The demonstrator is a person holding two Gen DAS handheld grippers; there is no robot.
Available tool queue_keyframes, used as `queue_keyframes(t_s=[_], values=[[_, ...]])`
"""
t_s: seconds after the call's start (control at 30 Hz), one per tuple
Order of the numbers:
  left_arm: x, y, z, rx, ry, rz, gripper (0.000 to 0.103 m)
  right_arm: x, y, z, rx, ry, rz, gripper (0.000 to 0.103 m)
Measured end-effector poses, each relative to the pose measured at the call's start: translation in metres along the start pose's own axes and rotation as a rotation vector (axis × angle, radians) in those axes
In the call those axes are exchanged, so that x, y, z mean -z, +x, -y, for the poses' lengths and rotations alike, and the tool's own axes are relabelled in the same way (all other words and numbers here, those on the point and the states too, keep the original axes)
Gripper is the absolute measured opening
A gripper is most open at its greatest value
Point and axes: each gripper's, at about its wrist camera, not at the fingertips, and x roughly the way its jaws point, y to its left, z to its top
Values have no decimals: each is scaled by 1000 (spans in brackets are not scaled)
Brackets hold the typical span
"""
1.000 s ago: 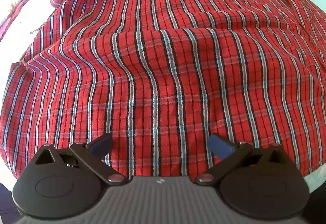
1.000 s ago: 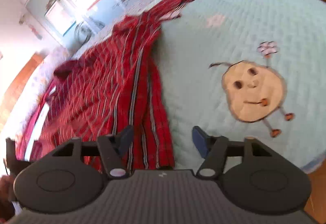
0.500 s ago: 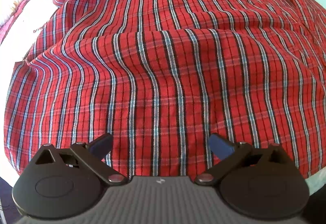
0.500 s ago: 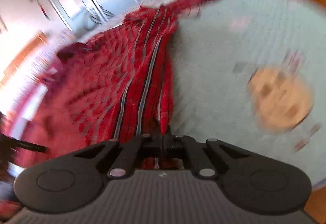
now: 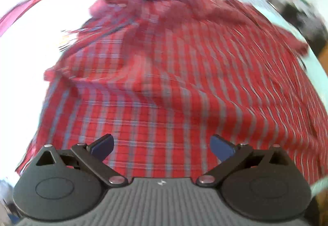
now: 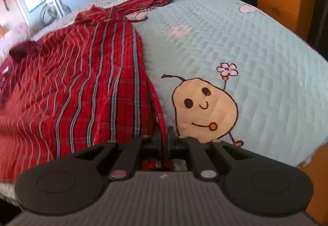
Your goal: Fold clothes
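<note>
So my right gripper (image 6: 167,133) has just clamped its fingers on the plaid shirt (image 6: 86,86) edge at lower center, bed (image 6: 235,41) underneath. Left gripper (image 5: 162,147) hangs spread, empty, above the cloth. I'd grab the matching corner before lifting.

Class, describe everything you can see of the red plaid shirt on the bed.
The red plaid shirt is thin woven cloth, red with dark and pale blue-white stripes. It lies spread and rumpled on the pale green quilt, a sleeve trailing toward the far side. The right gripper is shut on its near edge; the left gripper hangs open above it, not gripping.
</note>
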Motion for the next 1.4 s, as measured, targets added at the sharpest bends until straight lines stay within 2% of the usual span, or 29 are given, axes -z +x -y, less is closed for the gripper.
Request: queue_keyframes(t_s=[0.07, 0.13, 0.23, 0.27, 0.33, 0.43, 0.57, 0.63, 0.67, 0.7, 0.87, 1.07, 1.13, 1.2, 1.3, 1.4], values=[[-2, -2, -17, -22, -70, 8, 103, -4, -7, 4, 9, 50, 6, 15], [-3, -4, -33, -39, -132, 20, 103, -6, -21, 2, 54, 79, 58, 22], [-4, -7, -46, -39, -186, 32, 103, -9, -46, -25, 110, -8, 190, 31], [-4, -9, -46, -36, -194, 33, 103, -10, -52, -36, 99, -55, 220, 38], [-3, -11, -47, -30, -206, 36, 103, -6, -54, -66, -63, -201, 195, 42], [-2, -12, -49, -26, -210, 36, 103, 10, -43, -108, -219, -399, 83, 45], [1, -15, -60, -28, -227, 39, 103, 35, -20, -138, -165, -579, -10, 45], [3, -19, -69, -38, -251, 41, 103, 38, -12, -140, -149, -609, -29, 44], [4, -20, -74, -42, -263, 42, 103, 39, -8, -139, -148, -620, -39, 34], [5, -22, -80, -48, -280, 44, 103, 41, -4, -138, -142, -636, -50, 2], [14, -35, -109, -100, -371, 68, 103, 53, -27, -134, -134, -709, -54, 3], [32, -40, -147, -170, -474, 86, 103, 59, -17, -130, -97, -692, -121, 7], [40, -42, -164, -191, -527, 99, 103, 56, -23, -132, -111, -650, -108, 18], [47, -43, -179, -211, -573, 104, 103, 53, -30, -134, -130, -595, -88, 35], [57, -42, -203, -237, -637, 105, 103, 50, -46, -140, -140, -540, -23, 37], [71, -36, -224, -189, -743, 101, 102, 44, -58, -148, -168, -489, 29, 40]])
